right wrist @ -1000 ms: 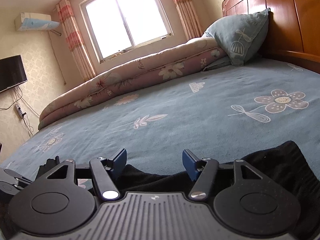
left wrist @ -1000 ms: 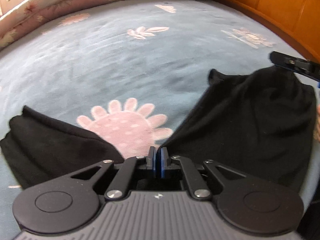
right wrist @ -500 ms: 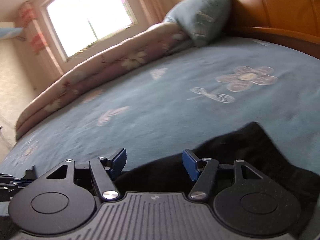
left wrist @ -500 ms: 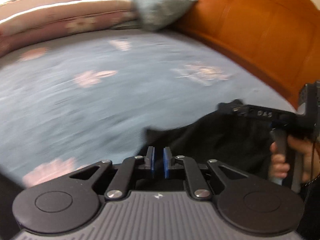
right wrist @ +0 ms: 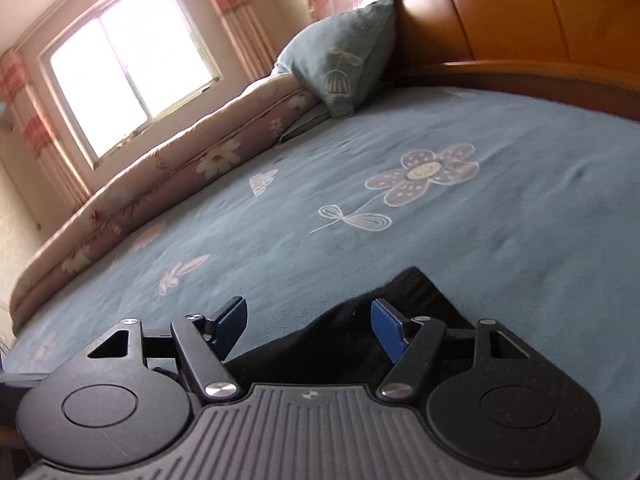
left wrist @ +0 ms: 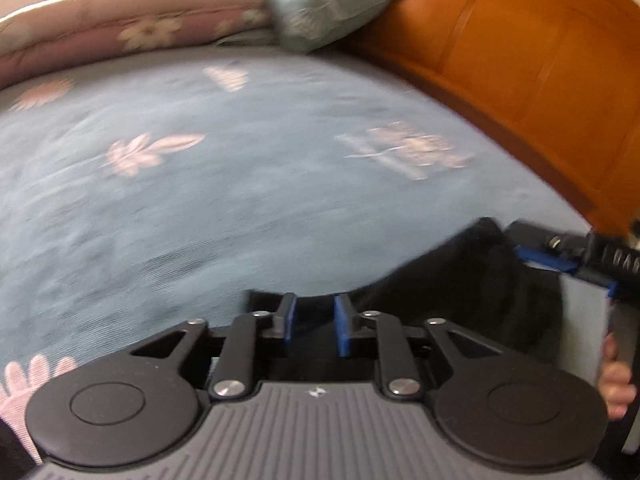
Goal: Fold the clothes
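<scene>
Black garment [left wrist: 460, 280] sits right under and ahead-right of left hand-held gripper [left wrist: 314, 322], jaws opening, cloth below. Right hand-held gripper [right wrist: 308, 326] nearer far corner, jaws widening, nothing pinched.

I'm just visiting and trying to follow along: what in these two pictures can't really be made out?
- Black garment: left wrist view, its near part hidden behind the left tongs, whose jaws are opening; kind of clothing unclear.
- Same garment: right wrist view, mostly hidden by the right tongs, jaws opening.
- Person's hand: left wrist view, cut off at the right edge.
- Bedsheet prints: left wrist view, smeared by motion blur.
</scene>
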`<action>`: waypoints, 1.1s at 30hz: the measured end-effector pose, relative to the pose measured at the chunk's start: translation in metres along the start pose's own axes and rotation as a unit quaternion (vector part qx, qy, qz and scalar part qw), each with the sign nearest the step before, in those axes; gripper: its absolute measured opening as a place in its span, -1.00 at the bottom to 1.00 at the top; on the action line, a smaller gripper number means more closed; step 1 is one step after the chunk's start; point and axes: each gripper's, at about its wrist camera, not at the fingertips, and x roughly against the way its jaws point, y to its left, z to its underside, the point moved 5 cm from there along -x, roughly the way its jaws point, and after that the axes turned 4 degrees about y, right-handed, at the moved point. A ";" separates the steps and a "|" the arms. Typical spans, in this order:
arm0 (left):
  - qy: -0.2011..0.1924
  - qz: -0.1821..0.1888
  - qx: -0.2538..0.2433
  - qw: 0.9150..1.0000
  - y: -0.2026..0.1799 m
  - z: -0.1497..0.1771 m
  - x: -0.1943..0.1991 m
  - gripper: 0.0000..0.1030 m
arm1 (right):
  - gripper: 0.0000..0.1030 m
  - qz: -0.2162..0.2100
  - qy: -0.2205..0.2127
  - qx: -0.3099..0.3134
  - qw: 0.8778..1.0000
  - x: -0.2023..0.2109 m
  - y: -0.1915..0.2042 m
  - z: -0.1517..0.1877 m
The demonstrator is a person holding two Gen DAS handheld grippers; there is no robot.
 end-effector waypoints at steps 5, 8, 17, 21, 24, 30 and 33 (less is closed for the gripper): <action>0.027 0.029 -0.001 0.999 -0.009 -0.007 -0.027 -0.45 | 0.42 -0.002 0.029 0.046 0.999 0.020 0.033 0.046; 0.044 0.009 0.009 0.999 -0.001 -0.005 -0.045 -0.46 | 0.42 0.027 0.087 0.056 0.994 0.012 0.029 0.076; 0.011 0.033 0.008 0.999 -0.016 -0.011 -0.021 -0.28 | 0.43 0.074 0.099 0.050 0.991 0.047 -0.001 0.084; -0.004 0.051 -0.053 0.997 -0.047 0.000 -0.014 -0.20 | 0.61 0.061 0.031 0.063 0.996 0.057 0.003 0.054; 0.002 0.060 -0.060 0.996 -0.056 0.008 -0.029 -0.19 | 0.63 0.032 0.008 0.036 0.999 0.039 -0.002 0.028; 0.027 0.106 -0.061 0.992 -0.079 0.014 -0.061 0.30 | 0.55 0.034 0.040 -0.070 0.996 0.005 -0.058 0.031; 0.043 0.150 -0.088 0.984 -0.098 0.013 -0.060 0.29 | 0.55 0.014 0.042 -0.092 0.995 0.007 -0.066 0.028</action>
